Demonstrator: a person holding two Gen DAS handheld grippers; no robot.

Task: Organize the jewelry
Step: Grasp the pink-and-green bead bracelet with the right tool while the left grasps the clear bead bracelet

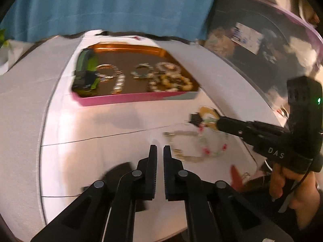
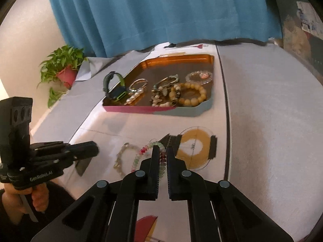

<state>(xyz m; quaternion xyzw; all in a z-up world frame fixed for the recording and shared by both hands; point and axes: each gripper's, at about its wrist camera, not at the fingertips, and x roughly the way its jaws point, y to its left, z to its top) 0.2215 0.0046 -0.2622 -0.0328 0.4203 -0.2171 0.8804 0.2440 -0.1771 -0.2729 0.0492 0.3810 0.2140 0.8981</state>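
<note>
A tray (image 2: 187, 112) with a pink and grey outer wall and a shiny orange inside sits on the pale cloth-covered table (image 2: 262, 121), in front of a blue curtain (image 2: 161, 16). It holds, from its left end: a watch (image 2: 115, 88) with a dark and green strap standing on edge against the left wall; a pearl bracelet (image 2: 136, 92) just beside it; a greenish metal bracelet (image 2: 165, 84) in the middle; a clear bracelet (image 2: 199, 77) at the back right; and a bracelet of big amber beads (image 2: 191, 94) at the front right, touching a mixed heap of beads (image 2: 161, 100) near the front wall.

Outside the tray, on the table nearer the camera, lie a pale green bracelet (image 2: 121, 159), a bead bracelet (image 2: 149, 151) of pink, green and white, and a clear disc (image 2: 193, 149) with a yellow ring and black clips at its sides.

The right gripper (image 2: 161, 151) is clenched on the bead bracelet: a run of its beads shows in the narrow slot between the fingers (image 2: 154, 161), and the rest loops off to the left on the table.

The left gripper (image 1: 160, 149) is closed with nothing between its fingers; its tips are over bare table, just left of the pale bracelet. A hand (image 2: 24, 197) holds its grip.

A potted plant (image 2: 62, 68) stands at the far left, well apart from the tray
</note>
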